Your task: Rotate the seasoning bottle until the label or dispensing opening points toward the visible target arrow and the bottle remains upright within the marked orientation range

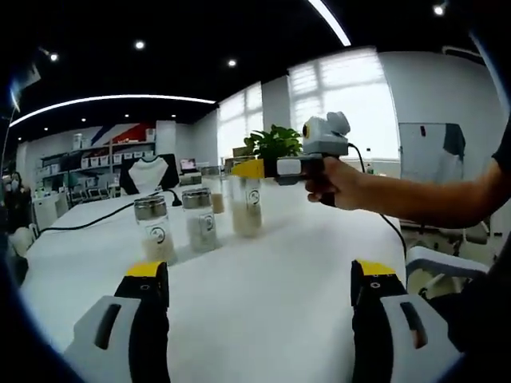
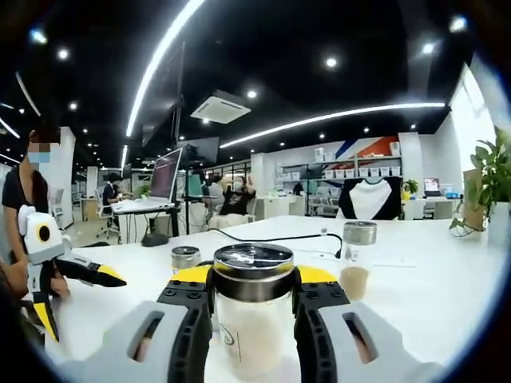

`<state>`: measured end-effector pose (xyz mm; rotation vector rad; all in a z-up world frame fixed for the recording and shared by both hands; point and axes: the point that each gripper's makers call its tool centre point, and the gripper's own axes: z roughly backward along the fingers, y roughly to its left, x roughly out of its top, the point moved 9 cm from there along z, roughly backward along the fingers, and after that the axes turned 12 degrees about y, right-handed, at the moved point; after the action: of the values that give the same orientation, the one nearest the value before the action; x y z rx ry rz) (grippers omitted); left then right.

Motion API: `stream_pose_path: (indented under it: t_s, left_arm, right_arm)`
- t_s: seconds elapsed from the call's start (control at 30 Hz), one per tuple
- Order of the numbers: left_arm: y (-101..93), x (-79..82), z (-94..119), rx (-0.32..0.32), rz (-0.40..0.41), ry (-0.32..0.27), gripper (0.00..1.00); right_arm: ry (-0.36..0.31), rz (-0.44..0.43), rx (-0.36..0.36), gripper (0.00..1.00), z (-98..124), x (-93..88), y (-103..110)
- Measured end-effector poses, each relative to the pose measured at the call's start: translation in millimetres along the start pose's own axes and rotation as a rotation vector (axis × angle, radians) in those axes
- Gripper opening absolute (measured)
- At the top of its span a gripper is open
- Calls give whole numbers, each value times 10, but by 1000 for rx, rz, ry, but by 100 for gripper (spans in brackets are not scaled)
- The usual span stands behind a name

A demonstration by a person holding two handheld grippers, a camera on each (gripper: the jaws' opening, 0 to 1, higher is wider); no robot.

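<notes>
Clamped between the right gripper [image 2: 254,307] fingers [image 2: 188,319], the seasoning bottle [image 2: 254,307] stands upright on the white bench [image 2: 431,279], its long axis vertical and its metal lid [image 2: 254,262] level with the yellow fingertips. Both fingers press the glass body from either side, so any turn about the vertical axis comes from this hand. In the left gripper view the same grip appears from the side: the right gripper [image 1: 255,168] pinches the tallest bottle [image 1: 246,206] near its top, held by a hand [image 1: 335,183].

Label position relative to a target arrow cannot be read; no arrow is discernible on the bench in either view.

Two more bottles [image 1: 153,230] and [image 1: 199,219] stand just beside the held one, in a row. These are the nearest obstructions to a swinging wrist, in my judgement. A black cable [image 1: 88,222] lies beyond them.

Left gripper [image 1: 259,291] hovers low over the bench, well apart from the row, fingers [image 1: 148,307] spread and holding nothing. It is the farther hand.
</notes>
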<state>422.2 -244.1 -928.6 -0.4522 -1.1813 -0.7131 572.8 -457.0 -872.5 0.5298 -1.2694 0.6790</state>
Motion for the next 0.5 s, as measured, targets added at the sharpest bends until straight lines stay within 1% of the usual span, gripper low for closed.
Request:
stream_pose_path:
  t_s: [0.17,0.2,0.27,0.5]
  left_arm:
    - [18,4,12,3,-2,-2,100]
    - [24,1,15,6,0,-1,100]
    - [40,-1,23,13,2,-2,100]
    - [40,-6,19,13,3,-5,100]
  right_arm:
    - [33,28,-14,36,-72,-42,-76]
    - [22,23,-13,36,-61,-35,-81]
    - [24,7,-10,36,-2,-42,-101]
    - [24,-2,6,36,29,-71,-138]
